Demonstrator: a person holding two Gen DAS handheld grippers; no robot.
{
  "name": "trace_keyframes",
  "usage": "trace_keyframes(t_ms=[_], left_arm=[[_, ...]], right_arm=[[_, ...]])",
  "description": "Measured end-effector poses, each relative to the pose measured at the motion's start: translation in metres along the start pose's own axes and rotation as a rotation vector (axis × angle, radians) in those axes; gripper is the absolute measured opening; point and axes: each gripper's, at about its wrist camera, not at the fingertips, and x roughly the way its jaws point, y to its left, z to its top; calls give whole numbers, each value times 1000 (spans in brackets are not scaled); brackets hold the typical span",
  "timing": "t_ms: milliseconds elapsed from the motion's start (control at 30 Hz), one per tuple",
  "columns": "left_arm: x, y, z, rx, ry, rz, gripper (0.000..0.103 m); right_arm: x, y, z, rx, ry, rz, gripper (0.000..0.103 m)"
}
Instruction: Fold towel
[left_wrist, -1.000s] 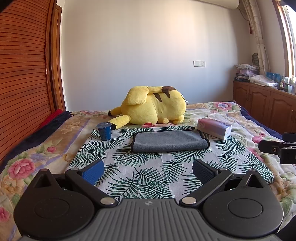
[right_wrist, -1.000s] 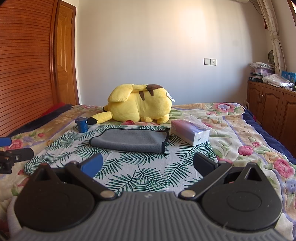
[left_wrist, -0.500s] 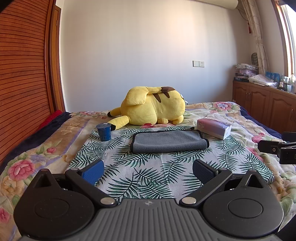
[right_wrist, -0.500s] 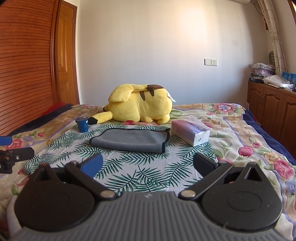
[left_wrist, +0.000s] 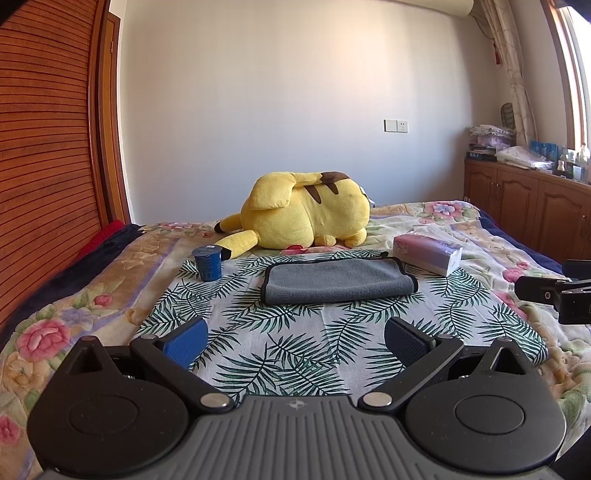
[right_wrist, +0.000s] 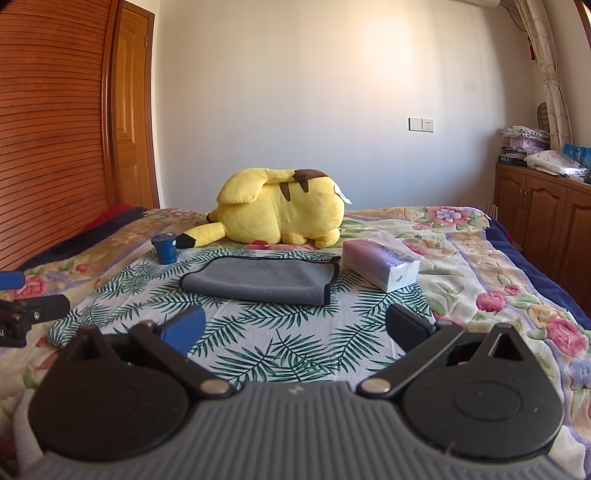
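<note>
Looking back: nothing on the bed had moved since the picture before, and both grippers had stayed where they were.
Towel: the folded grey cloth towel with black edging (left_wrist: 338, 280) (right_wrist: 260, 277) lay flat on the leaf-print sheet (left_wrist: 280, 343), between a small blue cup (left_wrist: 208, 263) and a pink tissue box (left_wrist: 428, 254).
Toy: a big yellow plush toy (left_wrist: 303, 214) lay just behind the towel.
Left gripper (left_wrist: 295, 338): fingers wide apart, holding nothing, well short of the towel.
Right gripper (right_wrist: 295, 328): fingers wide apart too, holding nothing.
</note>
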Motion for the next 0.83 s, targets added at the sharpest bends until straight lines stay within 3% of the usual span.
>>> trace_keyframes(t_ms=[833], left_arm=[[0, -2, -1, 4, 0, 1, 87]], right_arm=[[0, 1, 0, -2, -2, 0, 103]])
